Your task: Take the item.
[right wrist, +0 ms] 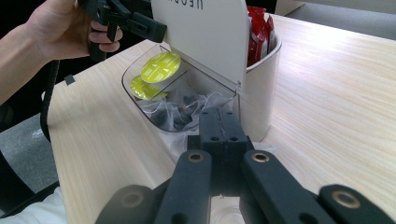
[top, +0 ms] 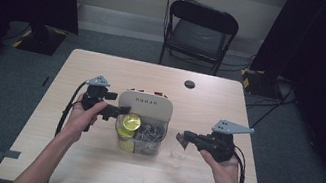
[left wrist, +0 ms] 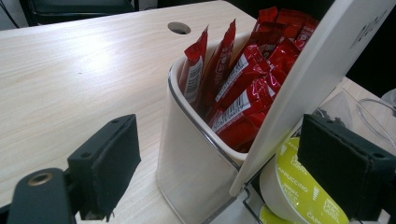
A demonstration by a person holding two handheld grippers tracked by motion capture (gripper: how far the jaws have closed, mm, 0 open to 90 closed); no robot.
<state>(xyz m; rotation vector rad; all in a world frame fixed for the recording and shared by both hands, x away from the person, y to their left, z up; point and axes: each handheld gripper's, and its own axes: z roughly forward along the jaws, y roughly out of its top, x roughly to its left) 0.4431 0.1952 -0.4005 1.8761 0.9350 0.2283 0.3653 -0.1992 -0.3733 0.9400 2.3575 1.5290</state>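
Observation:
A white organizer (top: 145, 103) stands mid-table, with red sachets (left wrist: 238, 84) upright in its white tub (left wrist: 187, 172). Its clear front bin (right wrist: 140, 93) holds yellow capsules (right wrist: 161, 67) and tea bags (right wrist: 182, 109). My left gripper (top: 119, 111) is at the organizer's left side. In the left gripper view it (left wrist: 224, 170) is open wide, one jaw left of the tub and the other beside a yellow capsule (left wrist: 299, 186), touching neither. To the right of the organizer, my right gripper (top: 184, 138) is shut on the rim of a clear plastic cup (top: 178, 157), its jaws (right wrist: 223, 135) pointing at the bin.
The wooden table (top: 103, 71) has a round cable hole (top: 189, 84) behind the organizer. A black folding chair (top: 199, 32) stands beyond the far edge. Dark curtains hang at both sides, and cables run across the carpet at the right.

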